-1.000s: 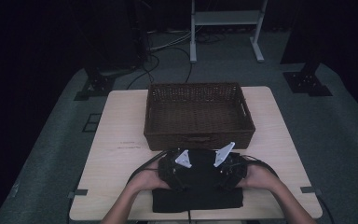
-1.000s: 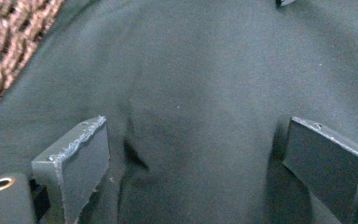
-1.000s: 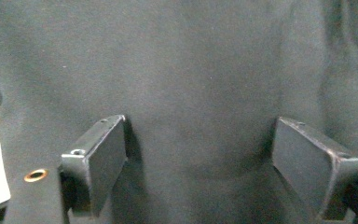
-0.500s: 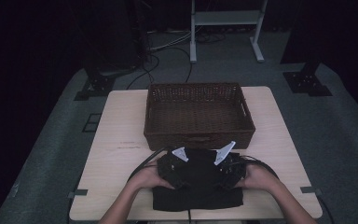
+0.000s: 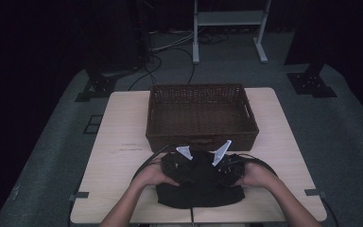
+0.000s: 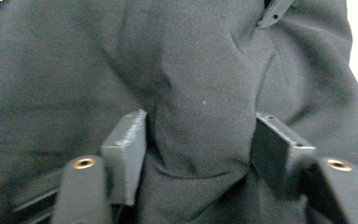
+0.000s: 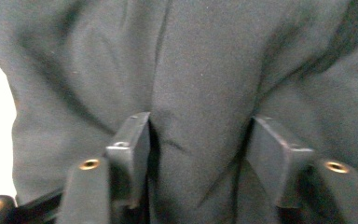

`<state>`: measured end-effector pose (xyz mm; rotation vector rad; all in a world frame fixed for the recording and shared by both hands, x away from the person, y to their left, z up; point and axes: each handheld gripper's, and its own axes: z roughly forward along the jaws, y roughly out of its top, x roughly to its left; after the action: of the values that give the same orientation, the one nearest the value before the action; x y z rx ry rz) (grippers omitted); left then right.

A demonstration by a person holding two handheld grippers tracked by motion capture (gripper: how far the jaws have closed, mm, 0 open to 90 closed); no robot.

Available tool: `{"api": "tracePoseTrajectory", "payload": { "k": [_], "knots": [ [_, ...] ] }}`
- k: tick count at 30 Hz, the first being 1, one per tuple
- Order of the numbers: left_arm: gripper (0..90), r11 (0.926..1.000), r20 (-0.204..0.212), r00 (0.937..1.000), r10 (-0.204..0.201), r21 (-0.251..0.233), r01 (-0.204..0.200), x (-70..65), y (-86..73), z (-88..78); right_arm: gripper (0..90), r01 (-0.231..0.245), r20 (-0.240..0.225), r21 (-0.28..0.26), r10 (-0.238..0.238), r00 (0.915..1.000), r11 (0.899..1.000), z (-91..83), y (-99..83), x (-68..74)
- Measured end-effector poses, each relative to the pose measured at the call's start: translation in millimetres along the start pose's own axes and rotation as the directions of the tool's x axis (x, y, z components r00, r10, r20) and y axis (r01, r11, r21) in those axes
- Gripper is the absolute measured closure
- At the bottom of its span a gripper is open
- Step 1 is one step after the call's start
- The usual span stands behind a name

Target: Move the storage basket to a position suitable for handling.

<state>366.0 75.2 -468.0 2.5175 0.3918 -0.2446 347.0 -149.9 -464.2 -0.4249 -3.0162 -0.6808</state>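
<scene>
My left tongs (image 6: 200, 154) and right tongs (image 7: 198, 154) have just been closing, and each now pinches a fold of the black cloth (image 5: 201, 189) lying under them on the counter (image 5: 118, 161). I should lift both evenly toward the basket (image 5: 201, 113) ahead, keeping the cloth from sagging.

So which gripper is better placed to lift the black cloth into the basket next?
Neither clearly; probably both together. The left gripper and right gripper have each just been closing on a bunched fold of the black cloth, one per side. The wicker basket sits straight ahead, roughly equally near both.
</scene>
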Motion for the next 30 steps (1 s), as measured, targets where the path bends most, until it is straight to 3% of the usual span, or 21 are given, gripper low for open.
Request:
{"api": "tracePoseTrajectory", "payload": {
  "k": [7, 12, 16, 23, 30],
  "knots": [
    [51.5, 0.9990, 0.016, 0.9997, 0.021, 0.040, -0.022, -0.2, 7.1, 0.7, 53.8, -0.001, -0.017, 0.037, 0.001, 0.9999, 0.999, 0.1, 8.3, -0.7],
    [56.6, 0.9981, 0.003, 0.9982, 0.060, 0.017, -0.060, -7.8, 3.8, -0.5, 64.5, 0.004, -0.006, -0.002, -0.004, 1.0000, 1.000, -1.5, 4.0, 3.0],
    [65.2, 0.9951, -0.043, 0.9945, 0.096, -0.019, -0.097, -16.0, -0.5, -4.1, 69.8, 0.031, 0.027, -0.027, -0.030, 0.9992, 0.999, -3.7, 1.4, 9.1],
    [69.8, 0.9892, -0.078, 0.9863, 0.145, -0.009, -0.147, -25.9, 0.3, -9.5, 72.1, 0.057, 0.011, -0.042, -0.056, 0.9984, 0.997, -11.4, 0.2, 13.5],
    [71.1, 0.9847, -0.101, 0.9798, 0.172, -0.010, -0.174, -32.6, 7.2, -21.4, 72.4, 0.085, 0.028, -0.068, -0.084, 0.9961, 0.994, -26.2, 1.7, 17.4]
  ]
}}
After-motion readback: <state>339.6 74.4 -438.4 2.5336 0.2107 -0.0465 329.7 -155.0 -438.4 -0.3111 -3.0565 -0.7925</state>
